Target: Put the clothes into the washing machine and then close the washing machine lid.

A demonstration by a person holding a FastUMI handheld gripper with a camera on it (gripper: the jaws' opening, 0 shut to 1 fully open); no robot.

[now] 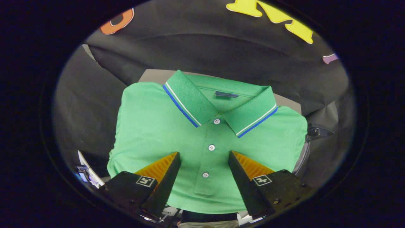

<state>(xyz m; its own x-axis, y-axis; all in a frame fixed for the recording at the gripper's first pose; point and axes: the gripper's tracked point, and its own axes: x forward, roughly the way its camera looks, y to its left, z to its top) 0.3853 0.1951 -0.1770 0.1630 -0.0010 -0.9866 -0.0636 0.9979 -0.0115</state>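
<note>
Fingers of the gripper [204,155] stand spread wide and empty above the folded green polo shirt [152,126], straddling its button placket, so a good grasp probably means descending squarely and pinching several fabric layers together.

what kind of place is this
Likely a staged recording booth, not a real laundry room: black cloth wall behind, a folded green polo shirt laid flat on a grey surface, and the open gripper hovering over the shirt's button placket.

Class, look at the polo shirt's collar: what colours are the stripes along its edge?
White and blue stripes edge the green collar of the polo shirt, clearest in the gripper view; the gripper hovers open above.
</note>
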